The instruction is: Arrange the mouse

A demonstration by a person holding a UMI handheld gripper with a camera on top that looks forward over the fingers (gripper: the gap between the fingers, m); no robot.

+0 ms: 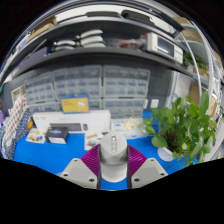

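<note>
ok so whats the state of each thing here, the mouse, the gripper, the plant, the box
white computer mouse: held between the fingers, pointing away, buttons up
gripper: shut on the mouse, purple pads pressing its sides
green leafy plant: upright in its pot, beside the mouse, apart from it
white cardboard box: flat on the blue table surface, beyond the fingers

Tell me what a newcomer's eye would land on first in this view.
First, the white mouse held between the gripper's two fingers, whose purple pads press on its sides, above the blue table surface. Next, the leafy green plant in a white pot, beyond the fingers to the right. Behind stand a white box on the table and shelves with drawer cabinets.
</note>
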